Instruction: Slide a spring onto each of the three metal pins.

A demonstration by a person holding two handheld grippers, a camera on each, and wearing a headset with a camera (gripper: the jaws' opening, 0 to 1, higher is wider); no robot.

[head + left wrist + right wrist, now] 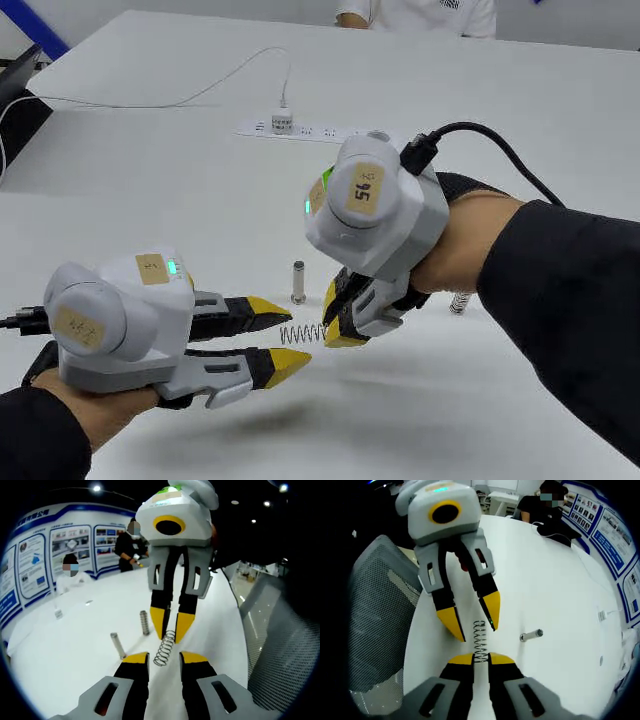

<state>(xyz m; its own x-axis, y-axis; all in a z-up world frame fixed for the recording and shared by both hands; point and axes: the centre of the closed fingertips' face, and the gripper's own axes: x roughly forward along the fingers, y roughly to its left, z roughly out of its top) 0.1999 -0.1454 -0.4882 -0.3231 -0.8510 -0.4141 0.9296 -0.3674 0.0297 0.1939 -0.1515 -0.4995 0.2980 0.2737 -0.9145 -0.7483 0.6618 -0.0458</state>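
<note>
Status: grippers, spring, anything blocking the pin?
Right gripper shut on spring, held level. Left gripper open, tips flanking spring's free end. Bare pin upright beyond, unobstructed.

A power strip (300,130) is laid on the white table (150,180). Blue-edged display boards (50,550) are hung behind it.

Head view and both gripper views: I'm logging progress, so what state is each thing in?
Spring: held roughly level, on no pin.
Right hand-held gripper: shut on one end of it.
Left hand-held gripper: open, jaws either side of its free end.
Bare pin: upright, no spring.
Second spring: upright, seated on its pin.
Power strip: one plug in.
</note>
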